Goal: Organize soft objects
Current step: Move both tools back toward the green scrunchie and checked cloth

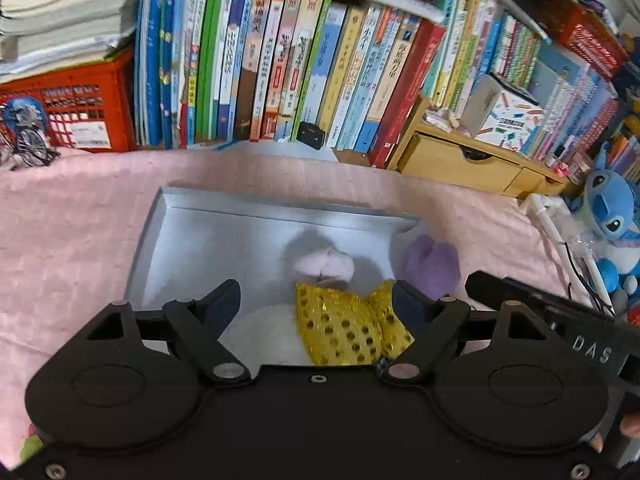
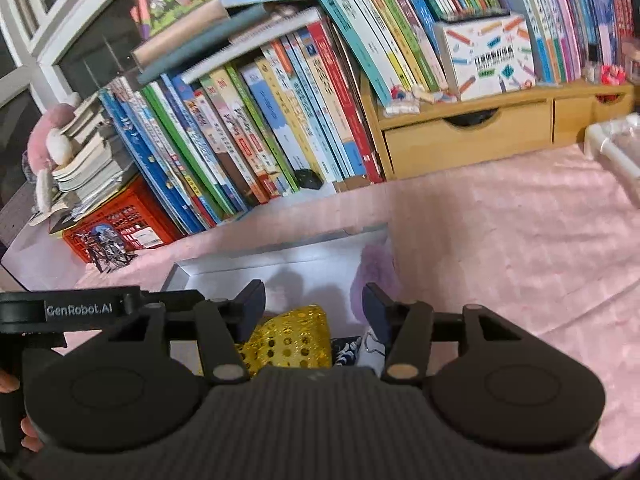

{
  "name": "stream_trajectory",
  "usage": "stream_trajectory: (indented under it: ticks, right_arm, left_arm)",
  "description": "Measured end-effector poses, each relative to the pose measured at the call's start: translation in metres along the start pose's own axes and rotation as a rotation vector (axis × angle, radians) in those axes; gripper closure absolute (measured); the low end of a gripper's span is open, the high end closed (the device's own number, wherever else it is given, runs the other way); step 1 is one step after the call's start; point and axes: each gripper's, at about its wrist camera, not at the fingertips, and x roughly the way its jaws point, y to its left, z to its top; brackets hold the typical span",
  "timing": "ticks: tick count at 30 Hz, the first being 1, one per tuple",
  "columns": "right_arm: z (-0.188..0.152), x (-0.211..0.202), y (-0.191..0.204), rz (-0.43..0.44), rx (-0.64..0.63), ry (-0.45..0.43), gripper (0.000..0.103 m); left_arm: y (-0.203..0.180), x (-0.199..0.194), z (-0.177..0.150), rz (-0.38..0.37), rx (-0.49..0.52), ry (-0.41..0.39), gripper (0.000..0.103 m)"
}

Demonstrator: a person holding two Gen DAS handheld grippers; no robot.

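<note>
Both the left gripper (image 1: 316, 300) and right gripper (image 2: 314, 306) hang open and empty over the plush (image 1: 352, 328) in the tray (image 1: 192, 240); it looks light and squashy, best pinched at its sequined gold middle.

One silver tray (image 1: 208, 220); one gold sequined pouch (image 1: 340, 324); one purple plush (image 1: 432, 264); two red crates (image 1: 80, 96), upper corners.

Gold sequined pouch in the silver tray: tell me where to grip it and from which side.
Pinch the gold sequined pouch across its narrowed waist near the flared right corner, coming from above. It lies flat in the silver tray, with the open left gripper above it, and a white plush crowds its left side.
</note>
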Motion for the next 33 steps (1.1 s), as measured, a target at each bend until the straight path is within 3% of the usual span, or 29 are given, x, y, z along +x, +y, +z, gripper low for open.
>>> stream_trajectory:
  ticks: [8, 18, 26, 33]
  right_arm:
    - [-0.017, -0.039, 0.02, -0.005, -0.126, -0.073, 0.031]
    - [-0.066, -0.104, 0.041, 0.038, -0.262, -0.21, 0.024]
    - [-0.127, -0.129, 0.053, 0.051, -0.334, -0.305, 0.021]
    - [-0.181, -0.129, 0.06, 0.058, -0.386, -0.316, 0.016]
  left_arm:
    - [0.002, -0.049, -0.04, 0.017, 0.057, -0.095, 0.019]
    - [0.021, -0.123, -0.118, -0.116, 0.1, -0.25, 0.015]
    - [0.042, -0.159, -0.194, -0.168, 0.15, -0.336, 0.014]
    - [0.056, -0.173, -0.257, -0.093, 0.197, -0.435, 0.012]
